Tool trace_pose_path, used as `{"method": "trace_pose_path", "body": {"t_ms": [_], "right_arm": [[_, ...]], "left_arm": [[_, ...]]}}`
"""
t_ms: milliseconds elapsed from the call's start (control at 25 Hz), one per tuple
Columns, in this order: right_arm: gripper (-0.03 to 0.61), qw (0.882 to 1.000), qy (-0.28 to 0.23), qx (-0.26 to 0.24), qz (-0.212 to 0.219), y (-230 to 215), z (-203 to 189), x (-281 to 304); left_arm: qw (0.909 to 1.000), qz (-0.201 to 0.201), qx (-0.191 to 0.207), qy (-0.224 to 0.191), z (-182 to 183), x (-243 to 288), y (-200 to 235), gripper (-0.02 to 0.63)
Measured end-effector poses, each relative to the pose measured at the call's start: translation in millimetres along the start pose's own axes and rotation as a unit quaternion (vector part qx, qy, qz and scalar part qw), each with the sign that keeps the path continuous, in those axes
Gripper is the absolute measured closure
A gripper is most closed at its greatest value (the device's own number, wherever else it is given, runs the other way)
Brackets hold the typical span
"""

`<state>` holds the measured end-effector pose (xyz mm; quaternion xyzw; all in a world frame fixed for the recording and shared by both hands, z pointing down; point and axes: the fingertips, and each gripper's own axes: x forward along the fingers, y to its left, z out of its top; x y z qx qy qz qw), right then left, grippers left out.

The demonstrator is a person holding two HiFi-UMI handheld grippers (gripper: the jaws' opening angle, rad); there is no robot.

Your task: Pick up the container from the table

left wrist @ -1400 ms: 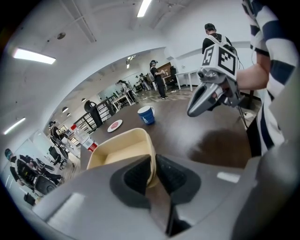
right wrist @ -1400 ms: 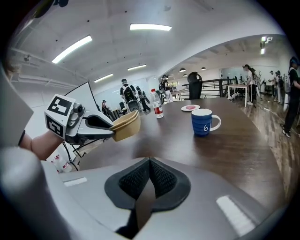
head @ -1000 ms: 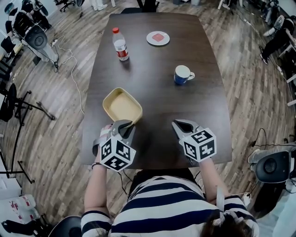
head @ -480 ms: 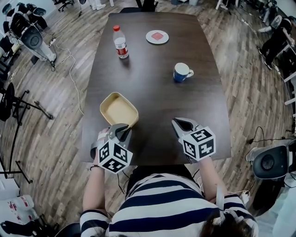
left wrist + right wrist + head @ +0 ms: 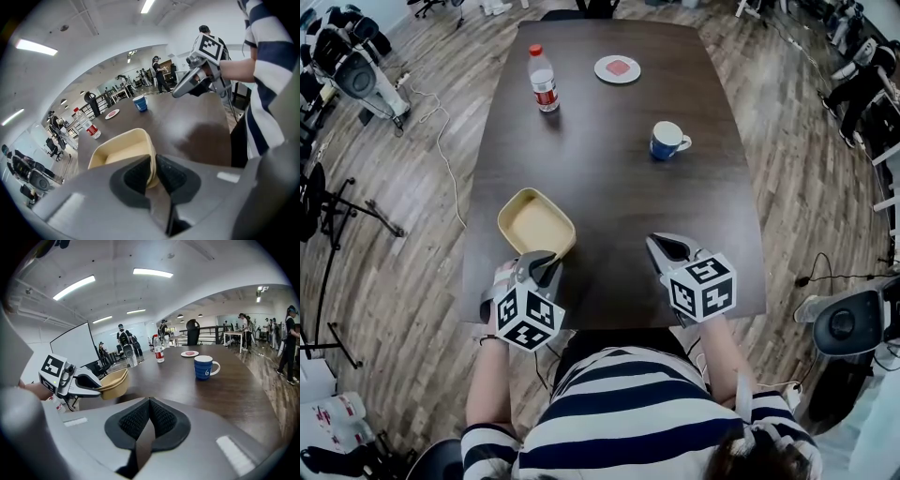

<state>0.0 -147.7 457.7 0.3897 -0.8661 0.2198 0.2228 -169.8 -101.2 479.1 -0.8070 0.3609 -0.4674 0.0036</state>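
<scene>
Dark wood table, container gripped at near-left

Dark wood table (image 5: 609, 187) stands on plank flooring. Left gripper (image 5: 546, 262): jaws clamped on the near rim of the beige container (image 5: 534, 225), one pad inside the wall, one outside. The container is at the table's near-left part. Water bottle (image 5: 543, 80) upright at far left, small plate (image 5: 617, 68) beside it, blue mug (image 5: 667, 141) mid-right. Right gripper (image 5: 660, 247): pads pressed together, nothing between them, over the near-right edge.
</scene>
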Motion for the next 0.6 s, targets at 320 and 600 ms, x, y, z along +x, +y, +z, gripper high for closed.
{"method": "trace_pose_path", "body": {"t_ms": [320,600], "right_arm": [[0.583,1.000,0.004,-0.001,0.006,1.0,-1.2,1.0],[0.583,1.000,0.005,-0.007,0.014,0.1,2.2,7.5]], "left_arm": [[0.9998,-0.008,-0.015,-0.007,2.2,0.0,-7.0,0.614],[0.9999,-0.001,-0.012,-0.003,0.8,4.6,-3.2,0.614]]}}
